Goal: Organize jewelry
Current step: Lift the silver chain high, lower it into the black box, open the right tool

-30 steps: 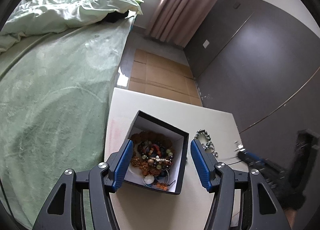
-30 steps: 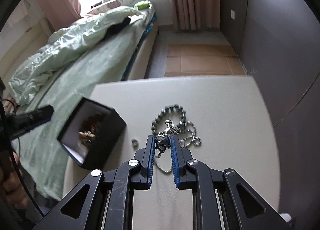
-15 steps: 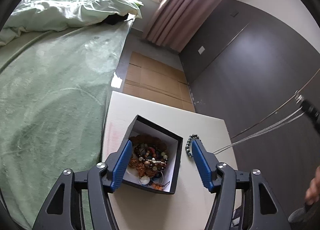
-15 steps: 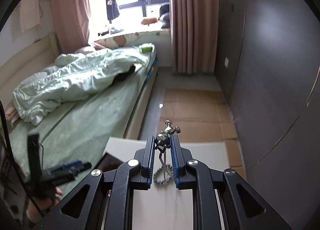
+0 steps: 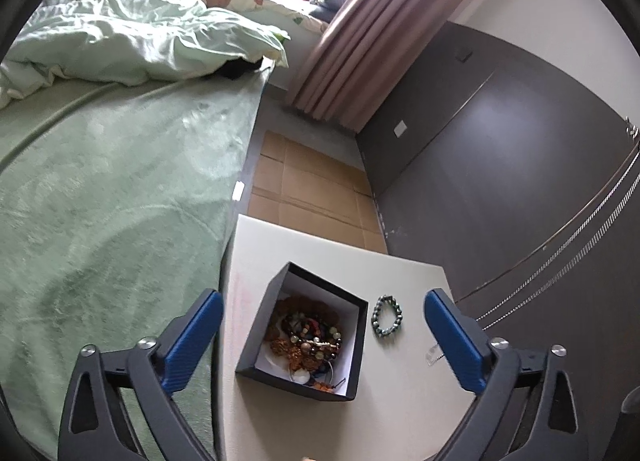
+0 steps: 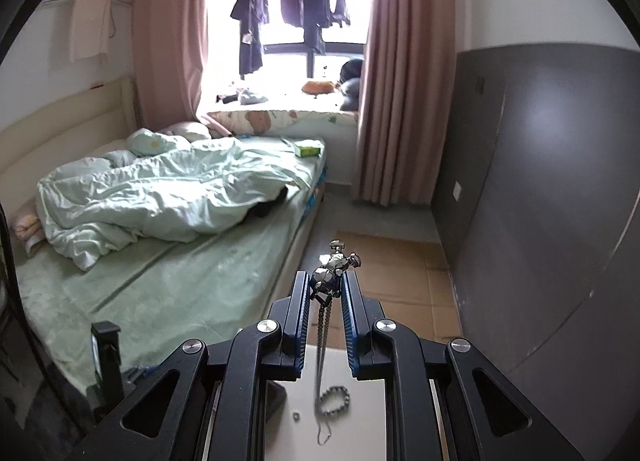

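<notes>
We saw the left hand-held gripper (image 5: 320,335), jaws just spread wide and gripping nothing, above one black box (image 5: 306,335) of jewelry on the bench (image 5: 400,413), one beaded bracelet (image 5: 386,316) beside it. The right hand-held gripper (image 6: 326,287) pinched one silver pendant (image 6: 330,275), its chain (image 6: 322,341) hanging straight down toward the bench.

White table (image 5: 304,249), black box (image 5: 256,371), beaded bracelet (image 5: 386,316)

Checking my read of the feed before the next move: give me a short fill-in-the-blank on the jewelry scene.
1. The right hand-held gripper is shut on a silver ____ with a chain hanging below it.
2. The black box already holds a pile of ____.
3. The beaded bracelet lies on the table, ____ the box.
4. The left hand-held gripper is ____, holding nothing.

Missing words: pendant; jewelry; beside; open
</notes>
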Demonstrator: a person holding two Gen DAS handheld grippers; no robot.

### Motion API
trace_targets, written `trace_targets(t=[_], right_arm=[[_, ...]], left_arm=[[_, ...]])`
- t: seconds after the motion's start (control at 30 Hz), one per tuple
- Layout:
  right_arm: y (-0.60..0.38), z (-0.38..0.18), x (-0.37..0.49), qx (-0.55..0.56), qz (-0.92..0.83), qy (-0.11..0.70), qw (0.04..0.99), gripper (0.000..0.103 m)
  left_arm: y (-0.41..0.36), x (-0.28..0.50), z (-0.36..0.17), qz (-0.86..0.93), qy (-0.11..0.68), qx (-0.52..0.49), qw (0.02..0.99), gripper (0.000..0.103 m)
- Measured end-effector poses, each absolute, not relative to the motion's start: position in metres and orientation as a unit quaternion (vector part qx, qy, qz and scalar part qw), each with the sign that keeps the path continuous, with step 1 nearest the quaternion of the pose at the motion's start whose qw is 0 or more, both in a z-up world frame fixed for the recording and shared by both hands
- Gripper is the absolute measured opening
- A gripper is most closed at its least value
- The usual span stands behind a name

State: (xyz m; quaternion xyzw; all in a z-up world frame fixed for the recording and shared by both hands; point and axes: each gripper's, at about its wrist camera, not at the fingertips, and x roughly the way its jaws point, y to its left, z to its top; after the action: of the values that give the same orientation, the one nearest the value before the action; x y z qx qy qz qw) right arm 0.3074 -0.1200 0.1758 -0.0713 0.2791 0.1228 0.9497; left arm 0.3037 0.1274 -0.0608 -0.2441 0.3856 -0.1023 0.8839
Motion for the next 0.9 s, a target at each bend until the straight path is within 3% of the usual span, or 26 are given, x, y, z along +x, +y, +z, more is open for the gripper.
trace_targets(t=[0.37,0.9], right_arm=[[-0.068,0.181,0.314,-0.077,0.16,0.267,0.947,0.017],[-0.03,0.112,0.343,-0.064,0.208,0.321,0.922,0.017]], left_arm=[[0.148,0.297,-0.055,-0.093,0.368,-0.257,0.889,0.103],[0.162,0.295,-0.056,-0.08,0.36,-0.271,0.889,0.103]])
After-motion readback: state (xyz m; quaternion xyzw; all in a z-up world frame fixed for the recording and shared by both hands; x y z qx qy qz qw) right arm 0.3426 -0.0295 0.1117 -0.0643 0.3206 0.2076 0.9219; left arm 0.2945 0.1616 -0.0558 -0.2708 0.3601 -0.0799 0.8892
